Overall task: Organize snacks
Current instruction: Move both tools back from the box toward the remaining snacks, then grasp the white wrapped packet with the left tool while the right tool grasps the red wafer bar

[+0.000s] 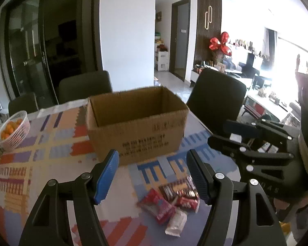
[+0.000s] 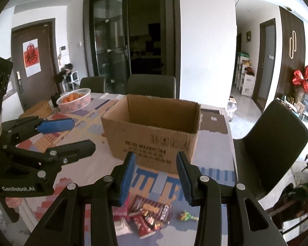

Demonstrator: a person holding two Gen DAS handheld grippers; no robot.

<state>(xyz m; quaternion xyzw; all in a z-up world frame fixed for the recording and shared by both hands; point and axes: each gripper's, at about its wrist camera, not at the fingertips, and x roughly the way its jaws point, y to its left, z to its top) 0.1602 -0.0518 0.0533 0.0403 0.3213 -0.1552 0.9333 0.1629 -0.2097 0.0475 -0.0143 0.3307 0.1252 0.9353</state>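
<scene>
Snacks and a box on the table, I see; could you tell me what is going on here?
A person holds two grippers over a pile of snack packets on the patterned table. The left gripper and right gripper are both open and empty. The cardboard box behind the pile is open, with nothing visible inside. A lollipop lies beside the pile. Nothing has been packed yet.

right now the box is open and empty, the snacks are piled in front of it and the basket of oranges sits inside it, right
Not quite. The basket of oranges is not inside the box; the right wrist view shows it standing apart on the table, beyond the box's far left corner. The rest holds: the box is open and empty, with the snacks piled in front.
</scene>
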